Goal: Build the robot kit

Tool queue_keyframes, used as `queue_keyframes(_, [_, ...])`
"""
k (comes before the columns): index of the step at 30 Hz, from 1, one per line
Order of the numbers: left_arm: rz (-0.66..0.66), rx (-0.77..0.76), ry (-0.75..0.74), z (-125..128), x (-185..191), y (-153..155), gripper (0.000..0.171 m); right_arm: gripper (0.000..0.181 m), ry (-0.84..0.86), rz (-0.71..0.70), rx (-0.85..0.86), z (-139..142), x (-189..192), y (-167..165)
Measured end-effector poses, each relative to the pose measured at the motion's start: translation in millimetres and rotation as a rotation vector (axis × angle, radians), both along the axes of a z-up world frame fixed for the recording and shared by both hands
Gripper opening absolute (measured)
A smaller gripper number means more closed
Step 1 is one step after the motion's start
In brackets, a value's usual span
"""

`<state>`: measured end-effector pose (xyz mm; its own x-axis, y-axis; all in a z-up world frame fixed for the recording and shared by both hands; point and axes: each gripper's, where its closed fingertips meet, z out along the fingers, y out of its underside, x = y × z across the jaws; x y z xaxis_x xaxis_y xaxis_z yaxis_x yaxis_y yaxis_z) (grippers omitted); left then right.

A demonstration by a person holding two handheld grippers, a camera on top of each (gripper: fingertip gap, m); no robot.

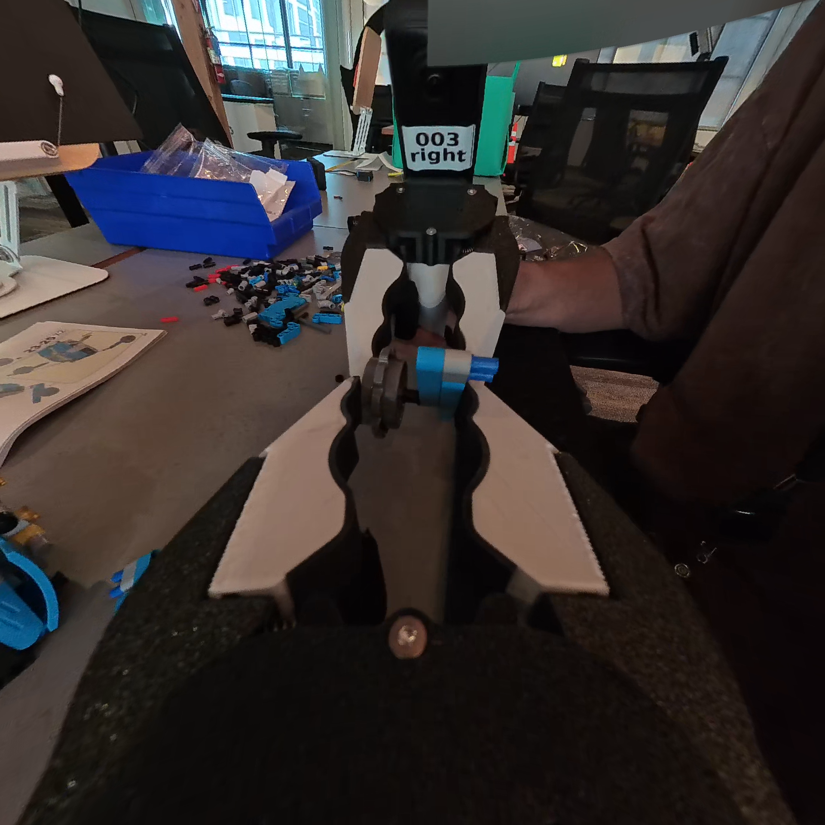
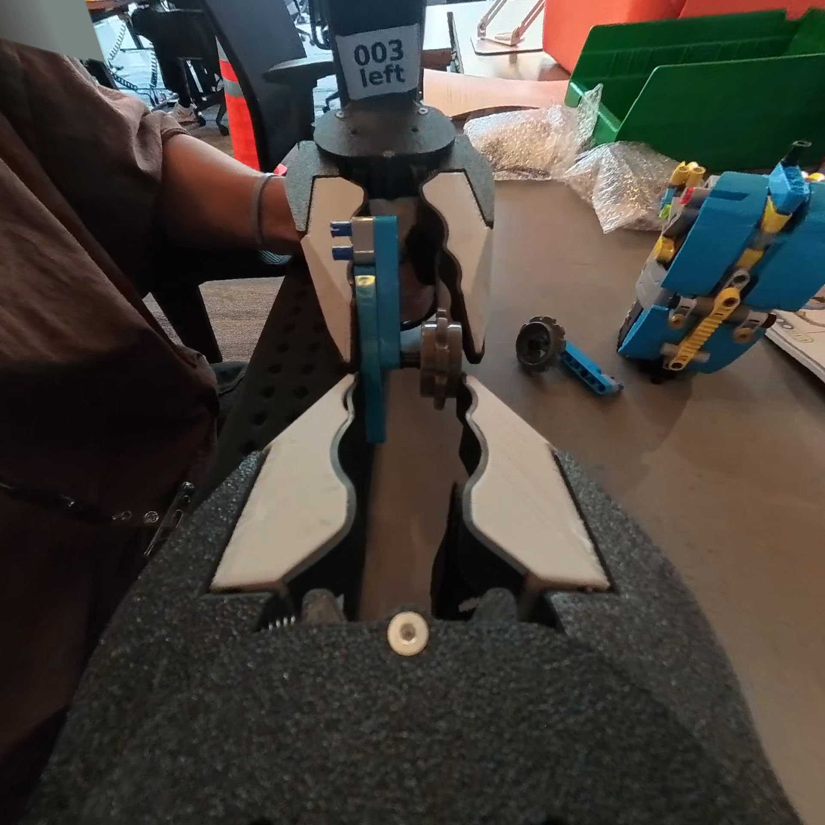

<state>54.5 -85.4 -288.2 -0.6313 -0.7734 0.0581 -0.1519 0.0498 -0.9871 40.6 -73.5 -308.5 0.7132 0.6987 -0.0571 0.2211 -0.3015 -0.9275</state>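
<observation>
The two grippers meet tip to tip over a grey-brown tabletop (image 1: pixel 187 428), and between them sits a small assembly: a flat blue plastic beam with a grey block and blue pegs (image 2: pixel 377 312), joined by a short dark axle to a dark grey toothed wheel (image 2: pixel 439 357). The left gripper (image 1: pixel 408 393) has its white fingers (image 1: pixel 308 468) partly apart; the wheel lies against the tip at ten o'clock, but whether it is clamped cannot be told. The right gripper (image 2: pixel 408 384) likewise stands partly apart, the beam against its nine-o'clock finger; the grip itself is hard to make out.

At two o'clock in the right wrist view stands a blue and yellow brick-built model (image 2: pixel 732 277), cut off by the edge, with a second grey wheel on a blue strip (image 2: pixel 562 352) beside it and green plastic bins (image 2: pixel 696 80) behind. In the left wrist view, at ten o'clock, lie a scatter of small loose bricks (image 1: pixel 272 294), a blue plastic bin of clear bags (image 1: pixel 192 210) and an open instruction booklet (image 1: pixel 67 366).
</observation>
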Motion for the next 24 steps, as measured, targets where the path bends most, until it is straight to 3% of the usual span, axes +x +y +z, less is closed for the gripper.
queue_keyframes(13, [0.012, 0.019, 0.0, -2, 1, -1, 0.039, 0.035, -0.032, 0.0, 0.008, -1, 2, -2])
queue_keyframes(17, [0.11, -0.103, 0.057, -1, 15, 22, 0.043, 0.038, -0.113, -0.181, 0.083, 4, 22, 17])
queue_keyframes(19, [0.169, -0.168, 0.074, 2, 20, 33, 0.062, 0.038, -0.201, -0.35, 0.142, 9, 46, 29])
queue_keyframes(24, [0.225, -0.317, 0.114, 6, 33, 42, 0.037, 0.037, -0.471, -0.583, 0.194, 4, 69, 41])
